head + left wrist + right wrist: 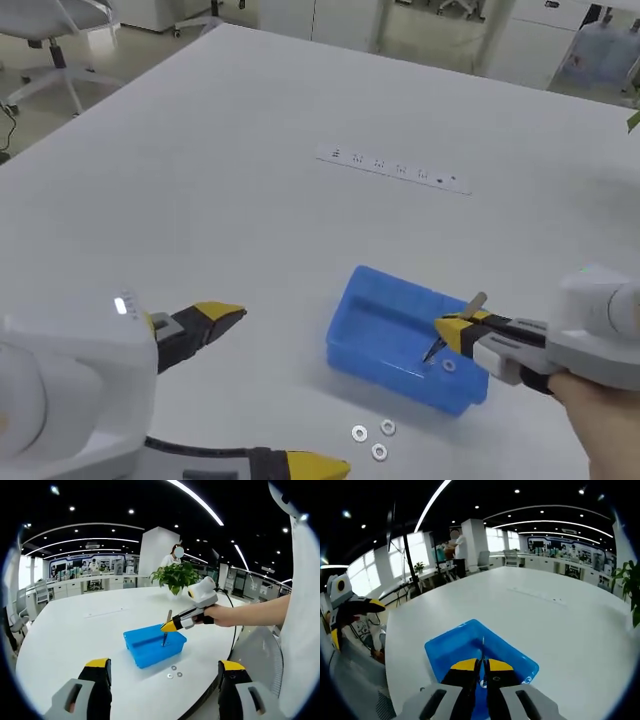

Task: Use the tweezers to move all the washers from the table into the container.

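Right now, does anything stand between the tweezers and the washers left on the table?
Only the container's near wall. The tweezers, held in the right claw, point down inside the container, and the three washers lie on the table just outside that wall. Lifting over it should clear; nothing else visible intervenes.

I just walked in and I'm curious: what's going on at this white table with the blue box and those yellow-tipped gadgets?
A person holds one tool in each hand. The right tool is shut on tweezers, whose tips point down into the blue container, where one washer lies. Three washers are on the table just beside the container, not yet moved. The left tool hangs open off to the side, holding nothing.
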`<action>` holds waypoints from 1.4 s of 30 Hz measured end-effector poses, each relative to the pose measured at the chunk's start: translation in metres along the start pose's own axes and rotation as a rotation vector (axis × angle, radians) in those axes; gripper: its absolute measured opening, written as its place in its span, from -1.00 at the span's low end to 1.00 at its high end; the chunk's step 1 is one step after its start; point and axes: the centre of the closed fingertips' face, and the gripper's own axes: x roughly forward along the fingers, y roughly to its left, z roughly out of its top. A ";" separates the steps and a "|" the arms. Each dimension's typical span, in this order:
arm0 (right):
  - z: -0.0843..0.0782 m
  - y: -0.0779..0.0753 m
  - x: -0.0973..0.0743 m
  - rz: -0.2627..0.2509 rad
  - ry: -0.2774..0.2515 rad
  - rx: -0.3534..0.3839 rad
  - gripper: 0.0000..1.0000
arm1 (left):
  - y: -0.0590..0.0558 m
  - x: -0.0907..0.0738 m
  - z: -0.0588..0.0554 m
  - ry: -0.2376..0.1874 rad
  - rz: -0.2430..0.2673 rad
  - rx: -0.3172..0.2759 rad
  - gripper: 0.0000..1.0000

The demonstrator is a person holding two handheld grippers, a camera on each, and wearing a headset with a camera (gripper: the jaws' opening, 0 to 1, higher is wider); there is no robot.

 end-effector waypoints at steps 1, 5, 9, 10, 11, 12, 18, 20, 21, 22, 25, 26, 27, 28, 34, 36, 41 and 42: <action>-0.001 -0.002 0.001 -0.002 0.002 0.000 -0.96 | -0.001 0.000 0.000 0.002 -0.003 0.004 0.79; -0.005 -0.003 0.004 0.004 0.013 0.004 -0.96 | -0.001 0.001 0.001 0.003 -0.005 0.008 0.79; -0.004 -0.001 0.005 0.010 0.002 -0.013 -0.95 | 0.001 0.001 0.002 -0.002 0.000 0.003 0.79; -0.005 -0.003 0.005 0.007 0.004 -0.012 -0.95 | 0.001 0.001 0.001 -0.001 0.000 0.003 0.79; -0.005 -0.003 0.005 0.008 0.006 -0.011 -0.95 | 0.001 0.001 0.001 0.000 -0.001 0.005 0.79; -0.005 -0.003 0.005 0.009 0.006 -0.011 -0.95 | 0.001 0.001 0.001 0.002 -0.002 0.007 0.79; 0.001 -0.004 -0.002 -0.005 -0.029 -0.018 -0.95 | 0.000 0.000 -0.001 0.004 -0.002 0.000 0.79; 0.007 -0.001 -0.007 -0.002 -0.052 -0.010 -0.95 | 0.000 0.000 -0.001 0.004 -0.004 0.003 0.79; 0.011 0.001 -0.010 0.003 -0.068 -0.013 -0.95 | 0.000 0.000 -0.001 0.005 -0.004 0.004 0.79; 0.013 0.003 -0.013 0.006 -0.078 -0.018 -0.95 | 0.000 0.000 -0.001 0.006 -0.005 0.004 0.79; 0.023 0.012 -0.023 0.025 -0.120 -0.021 -0.95 | 0.000 0.000 0.000 0.003 -0.006 0.003 0.79; 0.027 0.018 -0.028 0.039 -0.139 -0.016 -0.95 | -0.001 0.000 0.000 0.002 -0.006 0.003 0.79; 0.029 0.023 -0.031 0.048 -0.149 -0.014 -0.95 | -0.001 0.000 0.000 0.002 -0.007 0.002 0.79; 0.032 0.030 -0.035 0.059 -0.162 -0.016 -0.95 | -0.001 0.000 0.000 0.002 -0.007 0.003 0.79; 0.030 0.061 -0.047 0.130 -0.177 -0.010 -0.95 | -0.003 0.001 0.000 0.003 -0.014 0.003 0.79; 0.024 0.068 -0.047 0.150 -0.158 -0.007 -0.95 | -0.003 0.001 0.000 0.003 -0.015 0.004 0.79; -0.004 0.083 -0.038 0.208 -0.093 0.012 -0.95 | -0.006 0.002 0.000 0.006 -0.025 0.011 0.78; -0.009 0.086 -0.037 0.219 -0.076 0.018 -0.95 | -0.006 0.003 0.000 0.005 -0.026 0.012 0.78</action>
